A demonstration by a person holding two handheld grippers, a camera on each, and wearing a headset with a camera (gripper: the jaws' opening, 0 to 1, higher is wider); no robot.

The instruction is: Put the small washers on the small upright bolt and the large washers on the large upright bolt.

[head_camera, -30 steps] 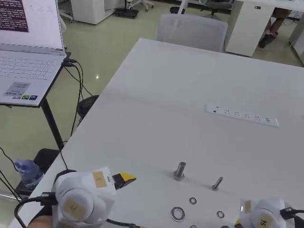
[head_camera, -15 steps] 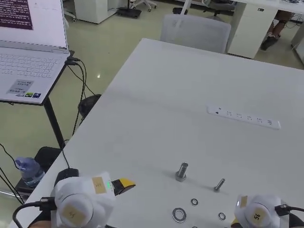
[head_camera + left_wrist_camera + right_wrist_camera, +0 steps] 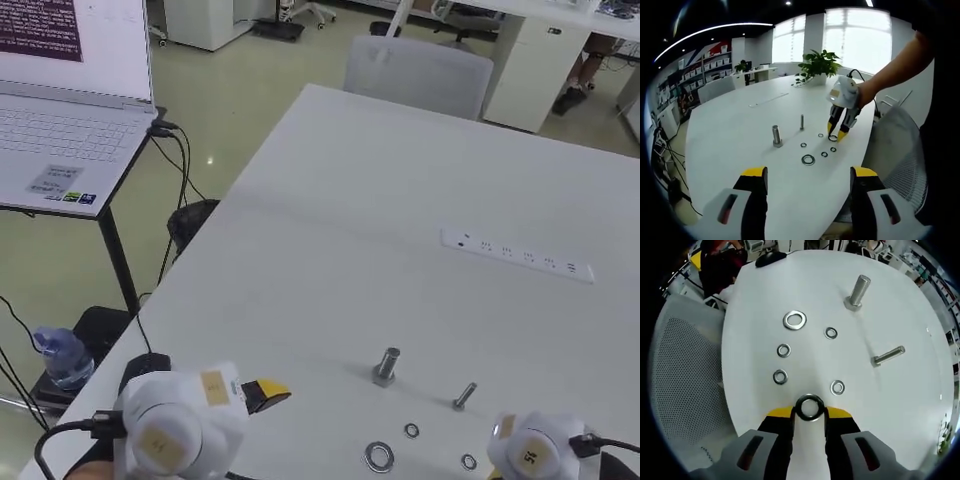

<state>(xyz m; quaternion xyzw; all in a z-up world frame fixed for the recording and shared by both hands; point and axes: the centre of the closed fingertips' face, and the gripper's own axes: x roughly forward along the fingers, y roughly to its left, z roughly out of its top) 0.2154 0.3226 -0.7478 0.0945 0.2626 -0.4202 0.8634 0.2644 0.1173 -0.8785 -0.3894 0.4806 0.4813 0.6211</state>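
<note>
got the right tongs [image 3: 810, 416] clenched on a big washer [image 3: 810, 399], pinched across its outer edge with the hole left free, presumably so as to drop it straight over a thread. can't tell whether lifted or flat on the desk [image 3: 765, 280] at this point; going by the left gripper view, looks like the tips sit right down at the surface near the front edge. holding the left tongs [image 3: 809, 180] released, spread wide with nothing between, hovering off the near side, probably just parked out of the way to leave room. makes sense to stand both bolts head-down, threads pointing up and ready to load: big bolt [image 3: 858, 291] further back, small bolt [image 3: 888, 356] off to one side and apart from it, no washer on either as far as can be made out. leaves another big washer [image 3: 794, 320] and four small washers [image 3: 830, 333] lying flat between the tongs and the bolts, all apart from one another. reckon next up means carrying the gripped one over to the big bolt and keeping it level, to avoid snagging on the thread.
</note>
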